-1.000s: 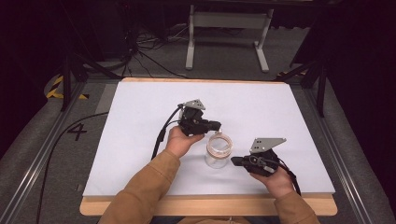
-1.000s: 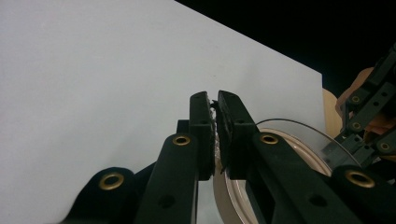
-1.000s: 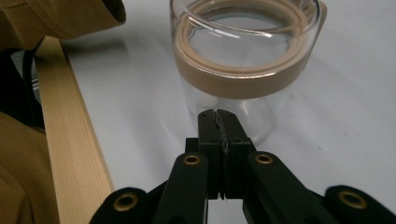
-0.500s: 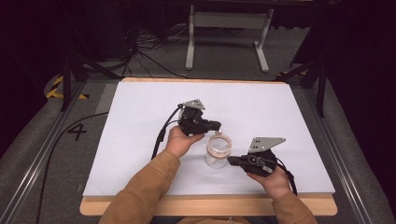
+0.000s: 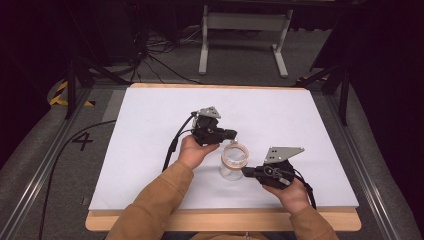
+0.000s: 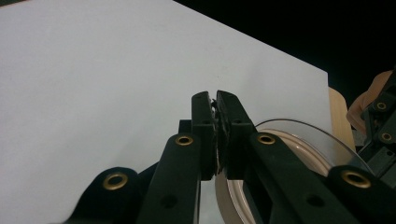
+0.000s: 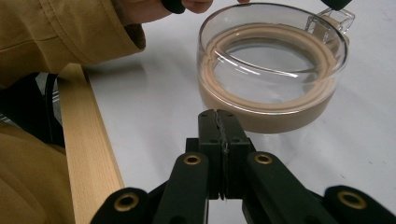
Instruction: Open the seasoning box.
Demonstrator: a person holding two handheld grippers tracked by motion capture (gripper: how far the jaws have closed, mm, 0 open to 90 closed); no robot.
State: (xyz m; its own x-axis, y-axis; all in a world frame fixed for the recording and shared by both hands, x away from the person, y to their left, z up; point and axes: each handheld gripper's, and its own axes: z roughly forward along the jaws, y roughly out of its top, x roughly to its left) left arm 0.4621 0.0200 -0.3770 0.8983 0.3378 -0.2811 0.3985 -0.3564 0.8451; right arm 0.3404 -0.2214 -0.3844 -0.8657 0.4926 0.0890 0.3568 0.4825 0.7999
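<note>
Grippers number two and we count one clear jar (image 5: 233, 162) with a tan sealing ring round its lid, standing between them near the front of the table (image 5: 150, 150). That table is a white sheet on a pale wooden board with its front edge showing; around it we see grey carpet, a metal rail at each side, black cables on the floor, a yellow-and-black striped marker at the far left and a grey stand beyond the far edge, all against a dark room. Going from the left, the left gripper (image 5: 231, 134) lies level in the left hand (image 5: 192, 151), its tip at the far rim of the jar; its jaws have just been closing, and in the left gripper view (image 6: 215, 100) they stand almost together with a thin clear edge pinched between the pads. Farther right, the right gripper (image 5: 246, 172), in the right hand (image 5: 290, 192), points at the jar's near side; in the right gripper view (image 7: 217, 114) its jaws are pressed together on nothing, just short of the glass (image 7: 273, 65).
</note>
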